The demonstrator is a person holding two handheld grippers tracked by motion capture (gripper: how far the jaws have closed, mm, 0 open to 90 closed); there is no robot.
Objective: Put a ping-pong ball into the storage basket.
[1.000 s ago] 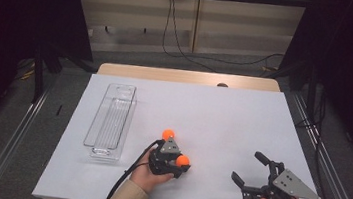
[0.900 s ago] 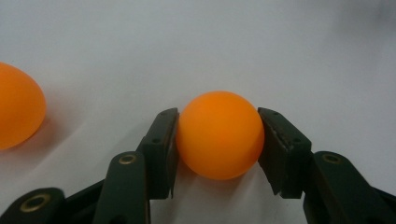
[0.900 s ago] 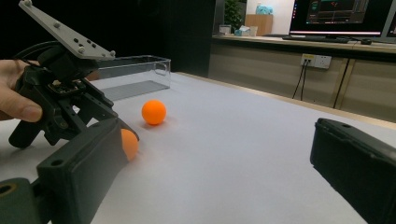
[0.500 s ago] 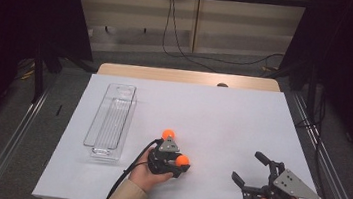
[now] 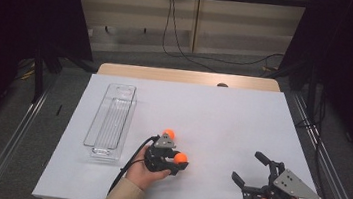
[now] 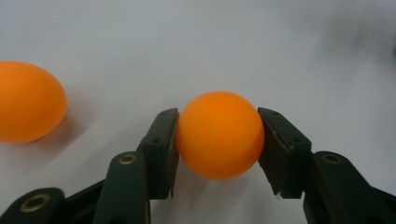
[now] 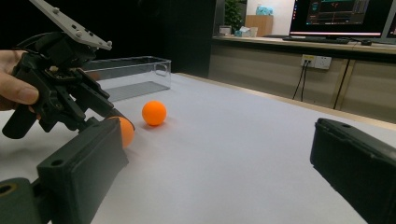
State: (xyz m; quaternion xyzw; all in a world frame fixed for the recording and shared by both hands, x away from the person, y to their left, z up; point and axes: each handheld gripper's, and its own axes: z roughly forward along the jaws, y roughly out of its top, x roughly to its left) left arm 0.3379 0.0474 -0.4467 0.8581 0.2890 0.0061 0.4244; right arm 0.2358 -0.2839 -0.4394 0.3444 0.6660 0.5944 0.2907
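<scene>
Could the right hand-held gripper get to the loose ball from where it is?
Probably yes. The right hand-held gripper is open and holds nothing, and bare table lies between it and the loose ball. The left hand-held gripper, shut on the other ball, sits close beside that path and may crowd it.
</scene>
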